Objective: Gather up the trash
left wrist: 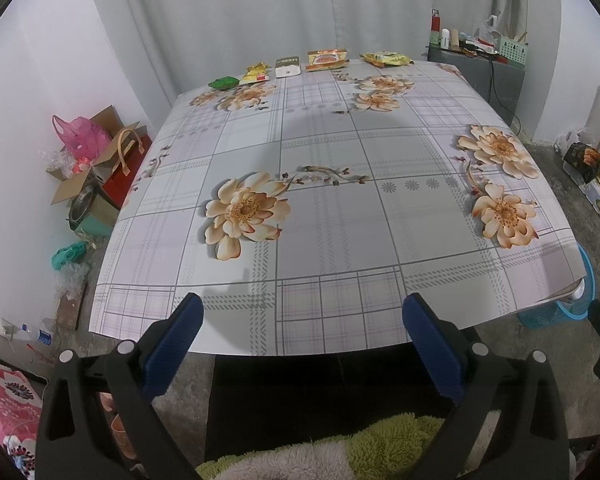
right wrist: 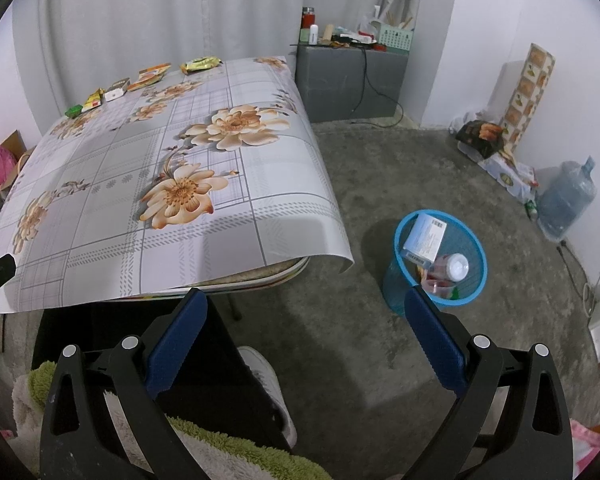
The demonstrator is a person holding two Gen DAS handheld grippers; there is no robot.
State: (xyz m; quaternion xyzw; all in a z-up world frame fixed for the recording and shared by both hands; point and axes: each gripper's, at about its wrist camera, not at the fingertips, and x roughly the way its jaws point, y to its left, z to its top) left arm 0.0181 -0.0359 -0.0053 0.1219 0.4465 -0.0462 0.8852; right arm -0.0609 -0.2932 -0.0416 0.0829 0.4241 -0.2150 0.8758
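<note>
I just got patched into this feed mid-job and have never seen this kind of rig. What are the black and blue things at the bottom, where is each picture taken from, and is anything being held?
There is no robot arm here: a person holds a two-finger gripper in each hand, and each gripper carries a fisheye camera that looks forward along its fingers.

One picture is from the left gripper. It faces a table under a flowered cloth. Along the far edge lie five pieces of trash: a green wrapper, a yellow packet, a white box, an orange packet and a yellow-green packet.

The other is from the right gripper, aimed past the table's corner at a blue bin on the floor, which already holds a box and some containers.

Both grippers are open and hold nothing.
</note>
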